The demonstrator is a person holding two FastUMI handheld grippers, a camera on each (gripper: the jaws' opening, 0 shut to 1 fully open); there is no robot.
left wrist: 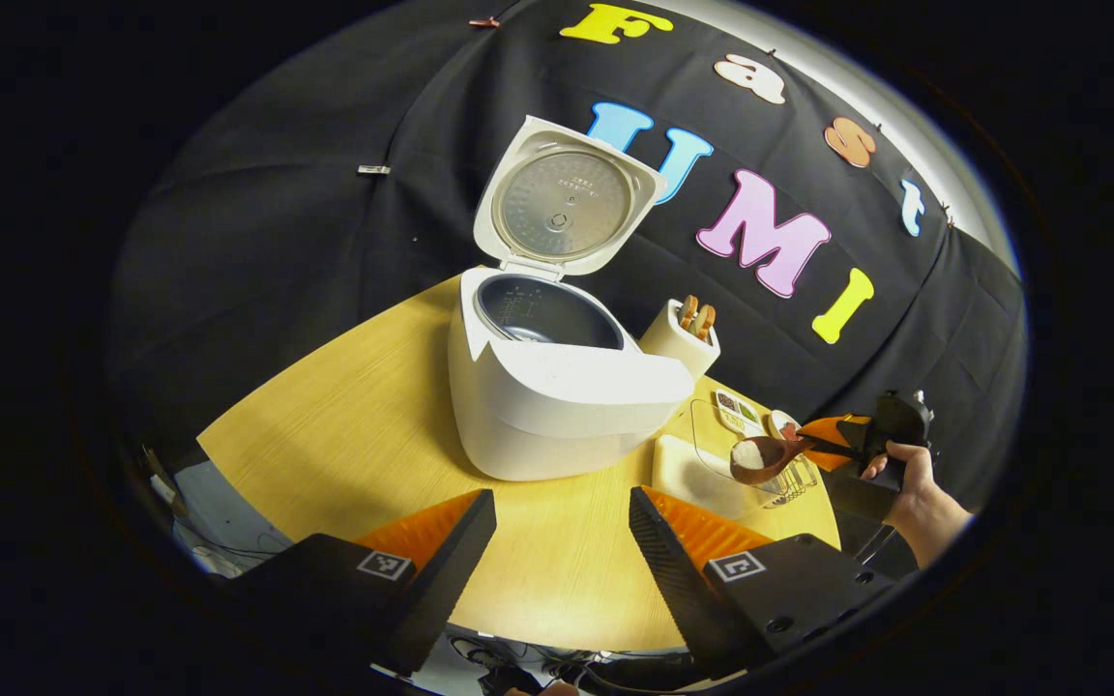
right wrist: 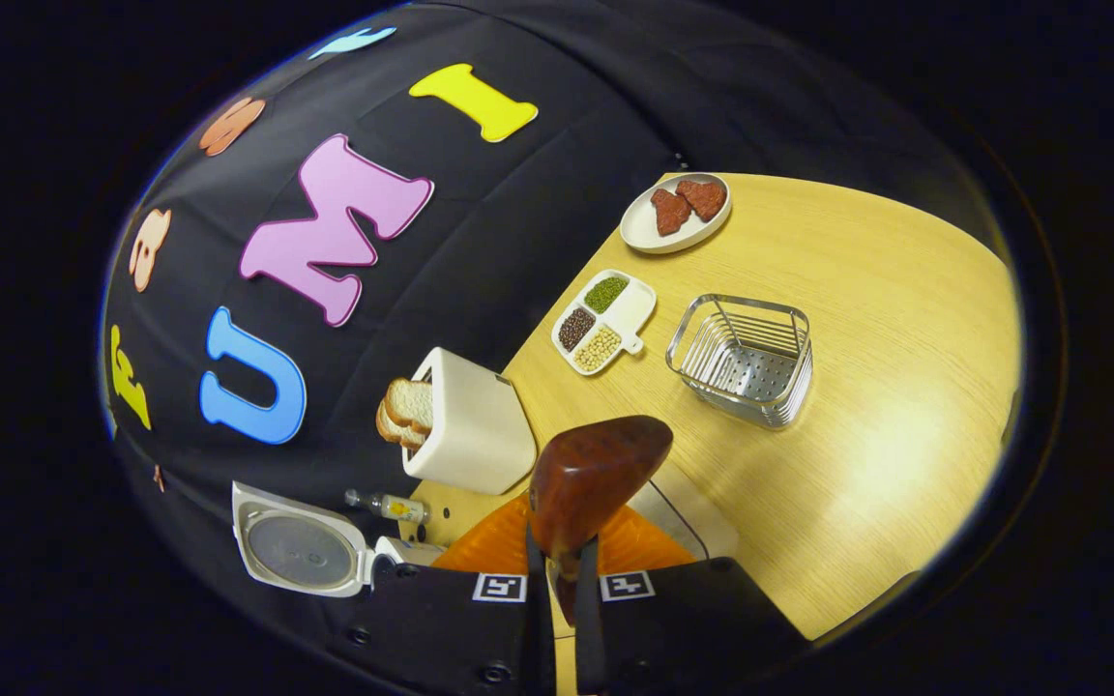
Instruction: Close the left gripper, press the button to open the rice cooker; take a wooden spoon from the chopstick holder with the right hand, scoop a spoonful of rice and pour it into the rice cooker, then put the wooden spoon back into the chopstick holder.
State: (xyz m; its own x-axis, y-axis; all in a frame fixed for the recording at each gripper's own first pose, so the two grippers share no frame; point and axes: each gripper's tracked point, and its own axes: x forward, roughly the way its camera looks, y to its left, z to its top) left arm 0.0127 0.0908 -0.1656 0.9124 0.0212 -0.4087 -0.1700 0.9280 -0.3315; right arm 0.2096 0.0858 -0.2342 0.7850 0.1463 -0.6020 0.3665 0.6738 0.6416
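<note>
The white rice cooker stands open on the wooden table, its lid raised and its dark inner pot showing. My left gripper hovers open in front of it, holding nothing. To the cooker's right, my right gripper is shut on the handle of a wooden spoon carrying a heap of white rice above a white rice container. In the right gripper view the spoon's rounded back sticks out from the right gripper, and the cooker lid sits lower left.
A white toaster with bread slices stands near the cooker. A wire metal basket, a divided dish of beans and a plate of red pieces lie beyond. A small bottle lies by the toaster. A hand holds the right gripper.
</note>
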